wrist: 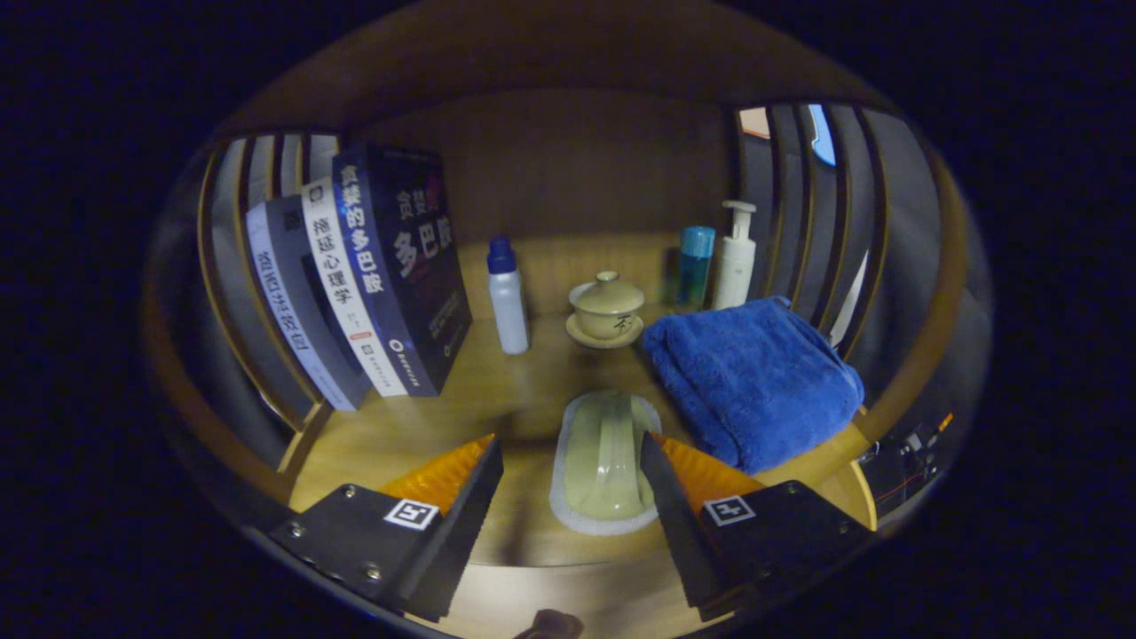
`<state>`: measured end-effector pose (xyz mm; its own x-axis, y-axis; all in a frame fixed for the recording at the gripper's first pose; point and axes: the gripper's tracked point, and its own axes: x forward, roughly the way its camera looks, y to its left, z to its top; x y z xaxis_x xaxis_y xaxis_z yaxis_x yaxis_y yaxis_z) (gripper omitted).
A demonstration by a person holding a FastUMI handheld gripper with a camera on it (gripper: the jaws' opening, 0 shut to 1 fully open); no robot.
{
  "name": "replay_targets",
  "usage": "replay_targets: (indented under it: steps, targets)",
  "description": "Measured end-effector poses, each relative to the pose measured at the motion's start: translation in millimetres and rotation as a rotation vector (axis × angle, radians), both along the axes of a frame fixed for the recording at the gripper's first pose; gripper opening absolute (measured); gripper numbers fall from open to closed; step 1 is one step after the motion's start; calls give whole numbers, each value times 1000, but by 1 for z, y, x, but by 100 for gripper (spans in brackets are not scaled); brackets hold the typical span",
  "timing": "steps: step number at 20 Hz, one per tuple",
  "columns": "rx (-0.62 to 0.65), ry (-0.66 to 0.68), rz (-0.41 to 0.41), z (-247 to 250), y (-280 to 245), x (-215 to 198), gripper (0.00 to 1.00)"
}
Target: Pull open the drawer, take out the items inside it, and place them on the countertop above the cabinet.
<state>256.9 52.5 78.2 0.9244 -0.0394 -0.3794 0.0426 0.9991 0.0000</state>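
Books (355, 275) lean at ten o'clock from the hand-held gripper (572, 484), upright against the slatted side of the bench (524, 390). Moving right, a white bottle with a blue cap (508, 302) stands at eleven o'clock, then a lidded cup on its saucer (607, 309) at twelve, with a blue bottle (695, 264) and a white pump bottle (735, 257) behind it at one o'clock. Blue towel (750, 382) lies folded at two o'clock, close beside the right finger.

The task's thing, a pale green scrubbing pad with a raised handle and a white edge (605, 466), lies flat on the wooden bench between the fingers, its long side pointing ahead. The hand-held gripper stands wide, neither finger pressing on the pad, so the item looks set down already.

Judging from this, the release is the step in hand. To do it well, draw straight back and up toward six o'clock, keeping the fingers spread so the right one does not drag the pad or catch the towel
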Motion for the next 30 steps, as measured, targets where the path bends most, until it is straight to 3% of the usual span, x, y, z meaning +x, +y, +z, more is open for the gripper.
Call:
replay_targets:
  steps: [9, 13, 17, 25, 30]
  targets:
    - [-6, -99, 5, 43, 2, -83, 97]
    - [-25, -167, -15, 58, -4, -122, 96]
    - [-2, -268, 14, 72, 0, -170, 96]
    - [-147, -281, -49, 32, -22, -266, 96]
    - [-160, -263, -46, -13, -25, -293, 95]
